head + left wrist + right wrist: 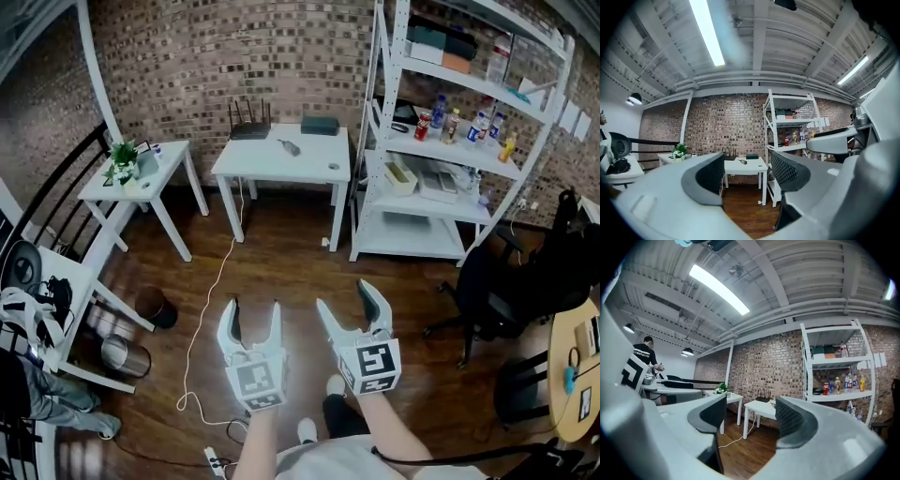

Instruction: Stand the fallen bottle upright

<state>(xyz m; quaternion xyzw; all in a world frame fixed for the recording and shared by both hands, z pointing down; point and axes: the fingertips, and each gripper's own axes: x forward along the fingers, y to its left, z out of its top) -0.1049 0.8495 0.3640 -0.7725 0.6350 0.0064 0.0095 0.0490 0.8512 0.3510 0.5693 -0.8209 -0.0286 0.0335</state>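
Note:
A small grey bottle [289, 147] lies on its side on the white table [272, 167] by the brick wall, far ahead of both grippers. It shows as a small dark shape [742, 162] on the table top in the left gripper view. My left gripper [253, 314] and right gripper [345, 302] are held level side by side above the wooden floor, well short of the table. Both are open with nothing between their jaws, as the left gripper [747, 172] and the right gripper [751, 414] show in their own views.
A router [250, 124] and a dark box [320, 125] stand at the table's back. A white shelf unit [450, 150] with several bottles is to the right, a side table with a plant [124, 161] to the left. A black office chair [502, 281], bins [155, 306] and a floor cable [208, 314] are nearby.

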